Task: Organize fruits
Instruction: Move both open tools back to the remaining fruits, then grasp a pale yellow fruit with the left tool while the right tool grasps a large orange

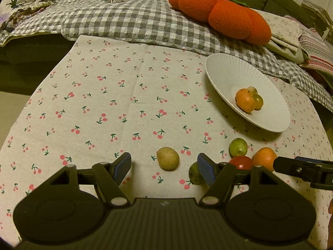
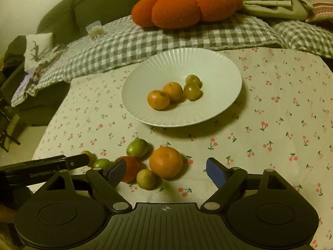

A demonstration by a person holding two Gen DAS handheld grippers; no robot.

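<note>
Left wrist view: left gripper point(image 1: 164, 167) hovering low over the cherry-print tablecloth point(image 1: 104, 95), fingers spread wide and gripping nothing. Sitting just ahead between the blue pads point(image 1: 121, 166): a yellowish fruit point(image 1: 167, 158), touching neither. Peeking out behind the right-hand pad: a green fruit point(image 1: 194, 174). Lying close together further right: another green fruit point(image 1: 238, 147), a red tomato point(image 1: 241, 162) and an orange point(image 1: 264, 158). Reaching in from the right edge beside that orange: the right gripper's finger point(image 1: 299, 169). Resting on the cloth beyond: a white ribbed plate point(image 1: 229, 70), carrying oranges and small greenish fruits.

Right wrist view: right gripper point(image 2: 165, 170) also spread wide, holding nothing. Lying between its fingers: the orange point(image 2: 166, 162), with a small yellow-green fruit point(image 2: 146, 179) and the tomato point(image 2: 131, 171) beside the left pad. Sitting just beyond: a green fruit point(image 2: 137, 148). Standing further back: the plate point(image 2: 181, 62), holding two oranges and two greenish fruits. Poking in from the left: the left gripper's finger point(image 2: 52, 163).
</note>
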